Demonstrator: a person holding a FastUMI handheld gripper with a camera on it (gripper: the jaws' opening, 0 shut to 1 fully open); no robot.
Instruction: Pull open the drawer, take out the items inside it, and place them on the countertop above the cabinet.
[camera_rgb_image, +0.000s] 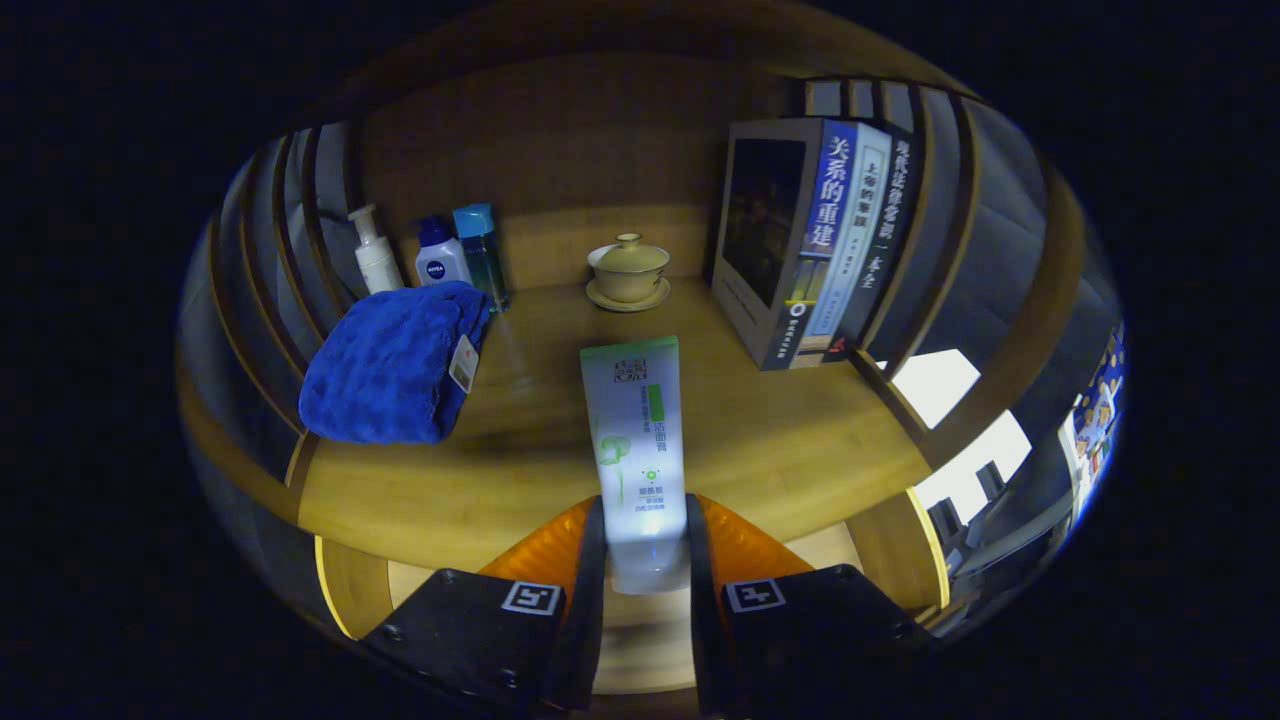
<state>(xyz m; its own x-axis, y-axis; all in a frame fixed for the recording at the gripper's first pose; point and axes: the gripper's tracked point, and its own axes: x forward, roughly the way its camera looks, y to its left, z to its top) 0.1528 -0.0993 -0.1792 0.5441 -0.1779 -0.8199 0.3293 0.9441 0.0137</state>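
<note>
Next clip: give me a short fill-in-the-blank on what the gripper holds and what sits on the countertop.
1. The gripper is shut on a white and green ____, held out over the countertop.
2. The folded cloth lying beyond the fingers in front of the three bottles is ____ in colour.
3. The lidded cup at the back stands on a ____.
4. The books beside the cup stand ____.

Missing words: tube; blue; saucer; upright
</note>
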